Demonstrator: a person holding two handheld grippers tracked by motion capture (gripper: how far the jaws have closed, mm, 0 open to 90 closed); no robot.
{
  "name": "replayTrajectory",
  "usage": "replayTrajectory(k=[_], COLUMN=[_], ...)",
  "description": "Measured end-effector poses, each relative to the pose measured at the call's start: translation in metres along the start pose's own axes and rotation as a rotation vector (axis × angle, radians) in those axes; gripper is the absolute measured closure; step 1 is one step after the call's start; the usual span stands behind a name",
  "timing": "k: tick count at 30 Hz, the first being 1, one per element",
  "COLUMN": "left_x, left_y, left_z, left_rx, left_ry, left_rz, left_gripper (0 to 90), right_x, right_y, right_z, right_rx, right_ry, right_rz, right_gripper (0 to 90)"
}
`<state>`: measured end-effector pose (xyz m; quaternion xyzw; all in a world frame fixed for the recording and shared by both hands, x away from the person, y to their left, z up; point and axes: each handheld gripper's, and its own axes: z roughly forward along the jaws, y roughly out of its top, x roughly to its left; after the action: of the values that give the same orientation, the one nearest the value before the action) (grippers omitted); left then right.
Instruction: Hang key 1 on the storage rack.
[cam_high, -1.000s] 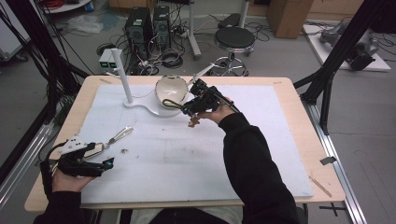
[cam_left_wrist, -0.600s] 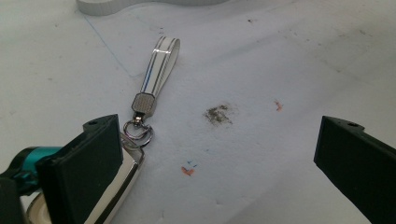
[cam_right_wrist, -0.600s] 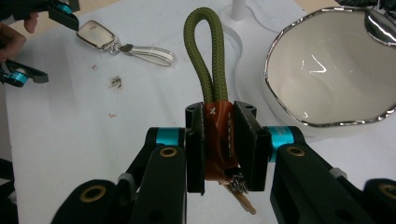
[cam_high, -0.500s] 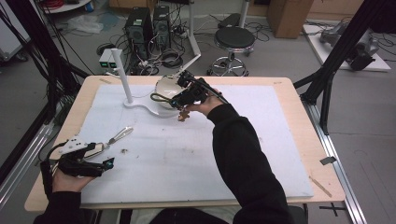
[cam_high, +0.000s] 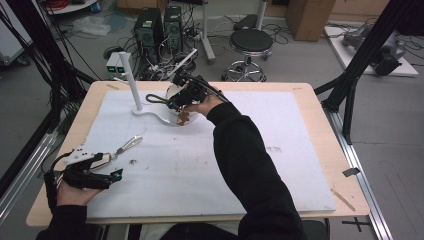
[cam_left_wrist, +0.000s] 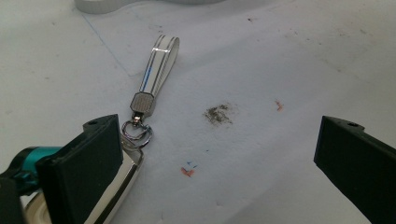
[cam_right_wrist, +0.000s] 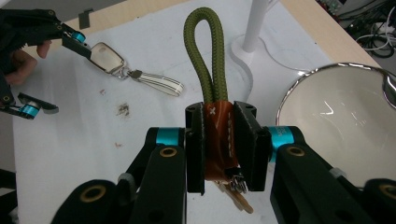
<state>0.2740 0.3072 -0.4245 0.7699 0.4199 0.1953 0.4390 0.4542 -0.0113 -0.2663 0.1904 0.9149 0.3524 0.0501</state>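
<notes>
My right gripper (cam_high: 176, 100) (cam_right_wrist: 220, 113) is shut on a keychain (cam_right_wrist: 217, 135) with an orange leather wrap. Its olive cord loop (cam_high: 156, 98) (cam_right_wrist: 205, 56) sticks out past the jaws toward a white post stand (cam_high: 131, 80) (cam_right_wrist: 256, 21), and keys (cam_high: 183, 118) hang beneath. At the near left of the table my left gripper (cam_high: 114, 166) (cam_left_wrist: 219, 140) (cam_right_wrist: 58, 74) stands open and low. A silver key fob (cam_left_wrist: 122, 179) (cam_right_wrist: 106, 56) lies against one of its jaws, and the fob's striped strap (cam_high: 129, 145) (cam_left_wrist: 159, 65) (cam_right_wrist: 159, 84) lies flat on the white mat.
A shiny bowl (cam_high: 171, 90) (cam_right_wrist: 336, 121) sits at the back of the white mat (cam_high: 280, 150), just behind my right gripper. The stand's flat base (cam_high: 152, 116) curves out beside it. A dark smudge (cam_left_wrist: 218, 113) marks the mat near the fob.
My right gripper has carried the keychain left and slightly up, from beside the bowl toward the white post. The left gripper and fob have not moved.
</notes>
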Motion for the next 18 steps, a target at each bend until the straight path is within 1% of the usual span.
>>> replayTrajectory(k=[2, 4, 6, 10, 12, 18], left_x=[0.001, 0.001, 0.001, 0.002, 0.003, 0.004], left_y=[0.000, 0.000, 0.000, 0.000, 0.000, 0.000], left_z=[0.000, 0.000, 0.000, 0.000, -0.001, 0.001], left_rx=[0.002, 0.003, 0.001, -0.004, -0.011, -0.007], left_ry=[0.000, 0.001, 0.002, 0.000, -0.002, -0.007], left_rz=[0.002, 0.004, -0.003, -0.003, -0.007, -0.011], left_gripper=[1.7, 1.7, 1.7, 1.7, 1.7, 1.7], right_x=[0.001, 0.002, 0.002, 0.001, 0.001, 0.001], right_y=[0.005, 0.010, 0.015, 0.023, 0.028, 0.043], right_z=[0.002, 0.003, 0.004, 0.007, 0.009, 0.012], right_rx=[0.008, 0.004, 0.001, 0.009, 0.017, 0.005], right_ry=[0.003, 0.006, 0.001, -0.007, -0.013, -0.012], right_rz=[-0.012, -0.020, -0.026, -0.015, -0.019, -0.029], right_gripper=[74.9, 74.8, 74.8, 74.8, 74.8, 74.8])
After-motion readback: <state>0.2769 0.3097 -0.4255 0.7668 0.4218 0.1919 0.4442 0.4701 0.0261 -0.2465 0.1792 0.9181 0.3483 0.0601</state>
